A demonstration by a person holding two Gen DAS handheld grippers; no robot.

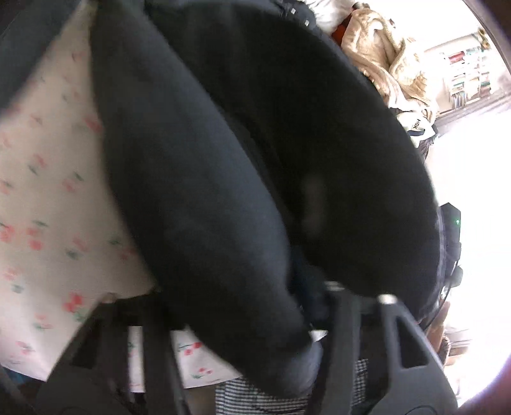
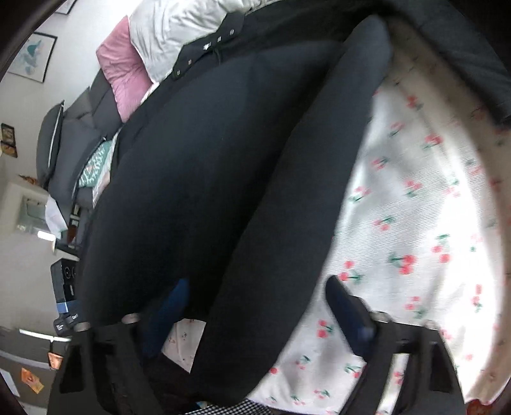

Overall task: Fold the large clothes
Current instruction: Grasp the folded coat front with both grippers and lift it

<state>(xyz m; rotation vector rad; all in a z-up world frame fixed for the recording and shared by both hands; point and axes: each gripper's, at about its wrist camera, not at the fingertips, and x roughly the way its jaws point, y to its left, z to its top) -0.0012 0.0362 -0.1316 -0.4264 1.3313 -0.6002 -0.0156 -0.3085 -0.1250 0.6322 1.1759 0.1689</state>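
Note:
A large black garment (image 1: pixel 255 166) with padded sleeves and snap buttons lies on a white bedsheet with a cherry print (image 1: pixel 48 198). It also fills the right wrist view (image 2: pixel 198 178), on the same sheet (image 2: pixel 415 207). My left gripper (image 1: pixel 223 306) is wide apart, with a sleeve end of the black garment running between its fingers; whether the fingers pinch it is hidden. My right gripper (image 2: pixel 258 306) is open, and a sleeve of the garment passes between its fingers (image 2: pixel 348 306), untouched on the right side.
A beige fleece garment (image 1: pixel 383 54) lies heaped behind the black one. A white duvet (image 2: pixel 179 28), a pink pillow (image 2: pixel 124 67) and grey pillows (image 2: pixel 64 143) sit at the bed's head. A checked cloth (image 1: pixel 255 396) lies under the left gripper.

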